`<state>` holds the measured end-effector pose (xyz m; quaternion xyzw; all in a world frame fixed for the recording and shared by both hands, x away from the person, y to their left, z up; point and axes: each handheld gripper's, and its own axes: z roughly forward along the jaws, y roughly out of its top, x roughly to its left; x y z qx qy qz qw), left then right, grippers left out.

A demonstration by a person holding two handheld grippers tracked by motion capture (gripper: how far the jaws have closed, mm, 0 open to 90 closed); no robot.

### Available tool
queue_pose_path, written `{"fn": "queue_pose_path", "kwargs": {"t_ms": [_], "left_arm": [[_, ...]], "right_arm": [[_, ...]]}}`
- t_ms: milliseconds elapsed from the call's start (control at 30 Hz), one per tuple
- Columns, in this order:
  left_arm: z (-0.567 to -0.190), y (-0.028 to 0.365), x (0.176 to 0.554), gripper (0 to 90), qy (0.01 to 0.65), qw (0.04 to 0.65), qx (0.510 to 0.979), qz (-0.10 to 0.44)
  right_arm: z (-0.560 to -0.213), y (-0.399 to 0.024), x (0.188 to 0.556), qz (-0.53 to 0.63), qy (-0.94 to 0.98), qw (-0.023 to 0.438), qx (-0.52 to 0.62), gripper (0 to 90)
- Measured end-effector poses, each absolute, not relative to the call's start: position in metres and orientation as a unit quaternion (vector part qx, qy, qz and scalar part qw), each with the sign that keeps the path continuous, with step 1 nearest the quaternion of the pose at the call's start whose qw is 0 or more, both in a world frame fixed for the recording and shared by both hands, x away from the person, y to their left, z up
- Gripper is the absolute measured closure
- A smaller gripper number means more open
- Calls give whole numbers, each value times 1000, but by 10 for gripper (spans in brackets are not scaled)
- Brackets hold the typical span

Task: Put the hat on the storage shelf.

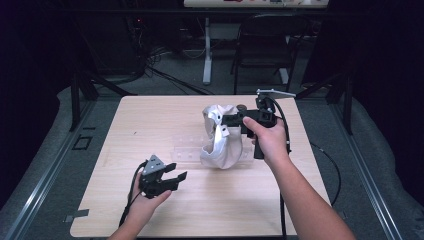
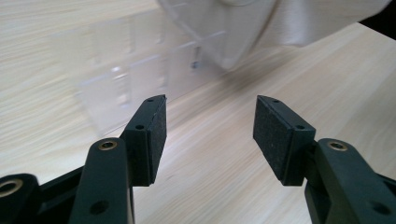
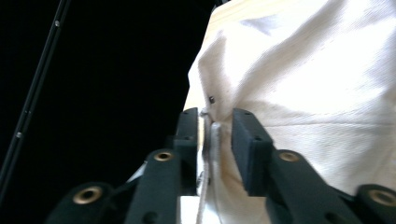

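Note:
A white cloth (image 1: 222, 142) hangs bunched over the middle of the wooden table (image 1: 150, 115), lifted at its top. My right gripper (image 1: 223, 125) reaches in from the right and is shut on the cloth's hemmed edge (image 3: 212, 135); the fabric (image 3: 317, 84) spreads away beyond the jaws. A clear plastic tray (image 1: 190, 147) lies flat on the table, partly under the cloth. My left gripper (image 1: 176, 178) is open near the front left, holding nothing. Its jaws point toward the clear tray (image 2: 135, 70) and the cloth's lower end (image 2: 299, 18), a short way off. The left gripper (image 2: 210, 135) hovers just above the wood.
A dark folding chair (image 1: 265, 45) and a white table leg (image 1: 207, 50) stand on the floor beyond the table's far edge. Cables trail from both grippers off the table's front and right sides. Bare wood spreads across the left and front of the table.

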<state>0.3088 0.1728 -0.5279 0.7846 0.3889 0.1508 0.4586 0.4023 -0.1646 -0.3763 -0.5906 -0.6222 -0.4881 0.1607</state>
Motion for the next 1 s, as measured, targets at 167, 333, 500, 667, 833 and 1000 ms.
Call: {"fn": "queue_pose_path", "kwargs": {"t_ms": [167, 333, 500, 667, 833, 1000], "left_arm": [[-529, 194, 315, 451, 419, 465, 764, 158], [-531, 203, 318, 439, 429, 462, 757, 171], [-535, 206, 319, 411, 432, 452, 758, 186], [-539, 206, 319, 401, 441, 446, 757, 183], [-542, 208, 318, 404, 438, 439, 764, 182], [-537, 210, 316, 405, 439, 446, 757, 187]], "right_arm": [[-376, -164, 397, -503, -629, 130, -579, 581], [-379, -167, 393, -520, -629, 112, -567, 495], [-378, -168, 387, -536, -631, 100, -552, 464], [-379, -168, 378, -543, -637, 85, -541, 452], [-382, -171, 374, -549, -636, 75, -536, 450], [-384, -172, 368, -549, -641, 68, -532, 451]]}}
